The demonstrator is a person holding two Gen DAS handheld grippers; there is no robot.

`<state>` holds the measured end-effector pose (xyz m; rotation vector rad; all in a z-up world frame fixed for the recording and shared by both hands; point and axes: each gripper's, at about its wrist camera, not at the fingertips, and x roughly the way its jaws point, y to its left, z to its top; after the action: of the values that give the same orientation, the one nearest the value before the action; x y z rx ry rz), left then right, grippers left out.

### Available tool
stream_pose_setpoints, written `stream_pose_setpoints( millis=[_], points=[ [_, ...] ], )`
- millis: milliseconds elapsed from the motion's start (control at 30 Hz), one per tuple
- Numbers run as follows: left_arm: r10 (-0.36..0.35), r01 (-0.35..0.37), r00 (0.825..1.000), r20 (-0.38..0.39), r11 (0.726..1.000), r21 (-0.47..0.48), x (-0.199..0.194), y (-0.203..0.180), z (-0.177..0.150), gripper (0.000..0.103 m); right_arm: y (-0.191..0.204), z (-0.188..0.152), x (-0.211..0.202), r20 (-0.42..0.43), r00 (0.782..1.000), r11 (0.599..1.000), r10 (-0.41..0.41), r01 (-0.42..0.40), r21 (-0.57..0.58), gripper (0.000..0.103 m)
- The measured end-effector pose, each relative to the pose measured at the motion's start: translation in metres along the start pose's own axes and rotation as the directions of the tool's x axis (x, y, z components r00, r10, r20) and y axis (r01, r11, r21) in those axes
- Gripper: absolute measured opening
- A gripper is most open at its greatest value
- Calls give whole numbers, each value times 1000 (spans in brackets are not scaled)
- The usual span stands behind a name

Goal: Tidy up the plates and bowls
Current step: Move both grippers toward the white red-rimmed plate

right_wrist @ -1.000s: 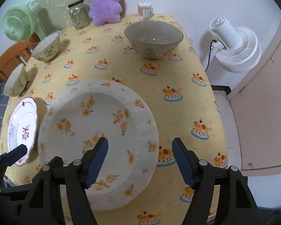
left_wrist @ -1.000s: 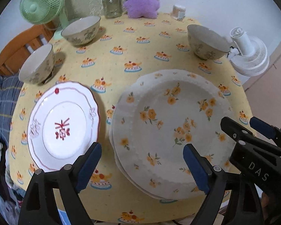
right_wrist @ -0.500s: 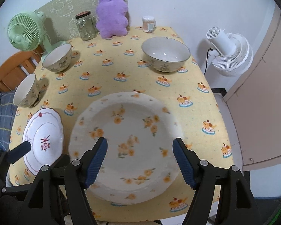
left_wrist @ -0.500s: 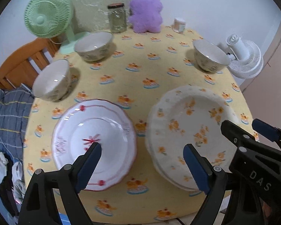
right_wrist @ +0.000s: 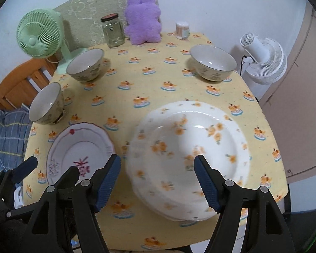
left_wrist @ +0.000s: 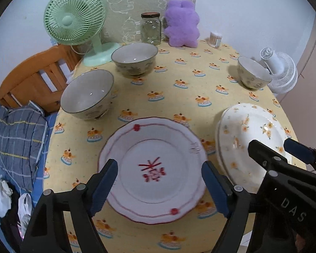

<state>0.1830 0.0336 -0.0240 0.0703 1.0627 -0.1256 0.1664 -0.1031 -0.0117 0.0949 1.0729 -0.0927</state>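
Note:
A white plate with red trim (left_wrist: pixel 153 179) lies at the table's front left, also in the right wrist view (right_wrist: pixel 80 154). My left gripper (left_wrist: pixel 160 187) is open and empty, above its near edge. A stack of white plates with orange flowers (right_wrist: pixel 189 154) lies at the front right, also in the left wrist view (left_wrist: pixel 250 139). My right gripper (right_wrist: pixel 158 185) is open and empty, above the stack's near left part. Three grey patterned bowls stand apart: left (left_wrist: pixel 87 94), back left (left_wrist: pixel 134 60), back right (right_wrist: pixel 212 62).
At the back of the yellow tablecloth (left_wrist: pixel 179 97) stand a green fan (left_wrist: pixel 73 19), a glass jar (left_wrist: pixel 151 29), a purple plush toy (left_wrist: pixel 182 23) and a small cotton-swab tub (left_wrist: pixel 216 39). A white fan (right_wrist: pixel 263 61) stands off the right edge. A wooden chair (left_wrist: pixel 31 80) is at the left.
Both grippers have pulled back and up from the table. The left view has swung left, from over the flower plates to over the red-trim plate. Both jaws stay open.

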Motion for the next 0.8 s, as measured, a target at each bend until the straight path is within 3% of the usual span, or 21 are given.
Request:
stream_pose_setpoints(
  millis=[433, 533, 800],
  points=[
    [2, -3, 1000, -26, 1000, -27, 25, 57, -11, 79, 61, -9, 16, 61, 998, 999, 3, -1, -37, 75],
    [33, -34, 999, -14, 998, -45, 32, 62, -12, 79, 67, -7, 31, 35, 999, 999, 29, -27, -47, 75],
    [22, -26, 998, -55, 996, -85, 61, 71, -10, 73, 75, 1, 68, -16, 999, 997, 44, -44, -61, 75]
  ],
)
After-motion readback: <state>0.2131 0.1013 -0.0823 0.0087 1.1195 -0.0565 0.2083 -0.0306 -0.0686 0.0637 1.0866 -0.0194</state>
